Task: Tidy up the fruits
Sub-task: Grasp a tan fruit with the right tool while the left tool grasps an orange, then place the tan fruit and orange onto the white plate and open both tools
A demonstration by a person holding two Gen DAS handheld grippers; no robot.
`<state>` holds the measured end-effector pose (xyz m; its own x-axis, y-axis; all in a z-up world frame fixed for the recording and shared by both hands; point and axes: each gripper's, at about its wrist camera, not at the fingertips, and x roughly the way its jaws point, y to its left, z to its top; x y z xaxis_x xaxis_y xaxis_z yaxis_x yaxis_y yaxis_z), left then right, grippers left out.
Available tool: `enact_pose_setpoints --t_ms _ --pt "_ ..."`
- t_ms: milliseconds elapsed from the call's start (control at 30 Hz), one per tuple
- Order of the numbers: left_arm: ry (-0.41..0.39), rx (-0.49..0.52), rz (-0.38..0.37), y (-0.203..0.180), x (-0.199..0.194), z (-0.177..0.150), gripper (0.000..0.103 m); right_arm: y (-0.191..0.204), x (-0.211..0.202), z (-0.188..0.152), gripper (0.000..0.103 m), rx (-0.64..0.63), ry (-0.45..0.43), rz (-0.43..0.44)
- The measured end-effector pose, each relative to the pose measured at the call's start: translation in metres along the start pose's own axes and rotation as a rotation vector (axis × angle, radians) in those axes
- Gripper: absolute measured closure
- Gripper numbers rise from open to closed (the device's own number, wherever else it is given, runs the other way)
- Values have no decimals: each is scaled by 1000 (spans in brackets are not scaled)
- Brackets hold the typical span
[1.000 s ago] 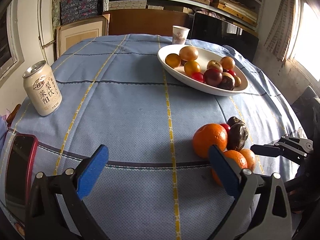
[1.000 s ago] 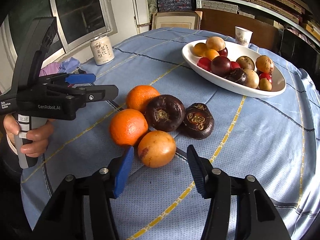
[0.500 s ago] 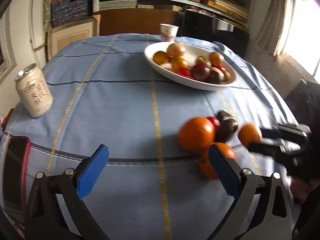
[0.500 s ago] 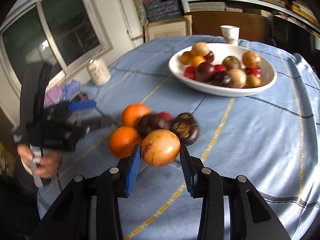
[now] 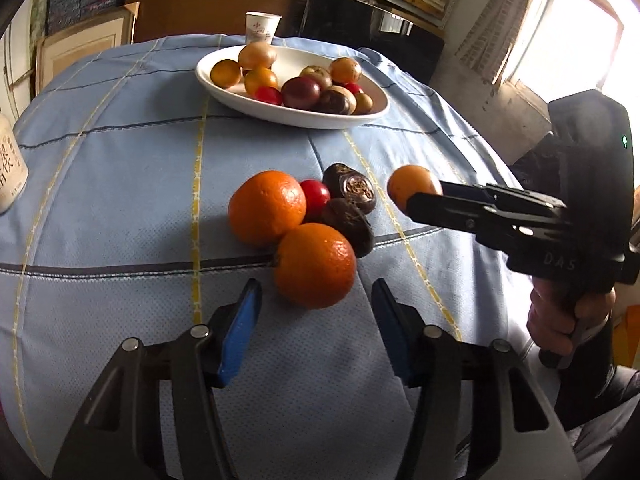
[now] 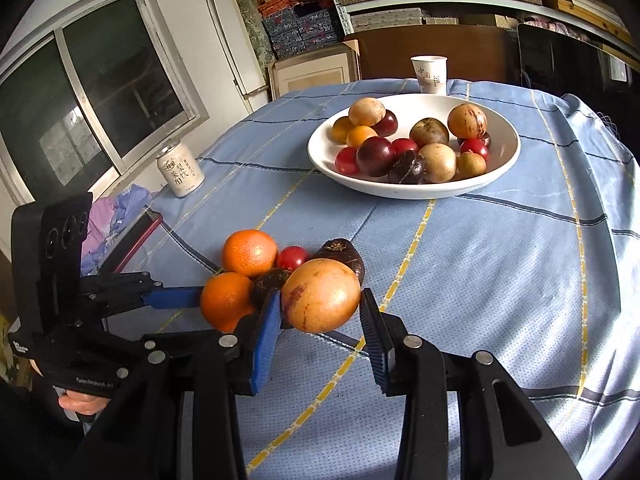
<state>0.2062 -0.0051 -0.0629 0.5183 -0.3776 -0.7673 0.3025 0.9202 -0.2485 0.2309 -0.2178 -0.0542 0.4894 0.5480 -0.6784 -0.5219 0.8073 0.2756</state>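
The right gripper [image 6: 320, 316] is clamped on a yellow-orange fruit [image 6: 320, 296], which is pressed between its blue pads [image 6: 266, 332] and carried clear of the blue tablecloth [image 6: 480, 264]. In the left wrist view the same fruit [image 5: 414, 186] is seen at the tip of the right gripper [image 5: 420, 200], partly covered by the black fingers.

The left gripper [image 5: 316, 320] is being closed, its jaws still apart. The near orange [image 5: 314, 266] is framed just ahead of its blue pads [image 5: 240, 332], and no contact with them is seen. In the right wrist view the left gripper [image 6: 188, 298] is seen from the side, one fingertip reaching the orange [image 6: 226, 300]; whether it touches cannot be told.

Behind that orange a second orange [image 5: 266, 208], a small red fruit [image 5: 316, 196] and two dark wrinkled fruits [image 5: 352, 192] are bunched together, touching. The white bowl [image 6: 504, 160], well apart at the far side, is filled with mixed fruit.

A drink can [image 5: 8, 176] is cut off by the left edge of the left wrist view. A red-edged phone [image 6: 136, 236] is partly hidden behind the left gripper's body. The hand [image 5: 560, 320] on the right gripper's handle is only partly shown.
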Motion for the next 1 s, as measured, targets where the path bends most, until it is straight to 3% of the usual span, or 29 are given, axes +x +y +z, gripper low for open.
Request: enact_pose_setpoints --t_ms 533,700,1000 --pt "-5 -25 -3 -5 7 10 48 -1 0 -1 63 10 3 1" --pt "23 -47 32 -1 14 12 61 -1 0 -1 63 11 1 -3" --pt "3 -19 56 -4 3 8 62 -5 -2 -1 63 21 -3 -13"
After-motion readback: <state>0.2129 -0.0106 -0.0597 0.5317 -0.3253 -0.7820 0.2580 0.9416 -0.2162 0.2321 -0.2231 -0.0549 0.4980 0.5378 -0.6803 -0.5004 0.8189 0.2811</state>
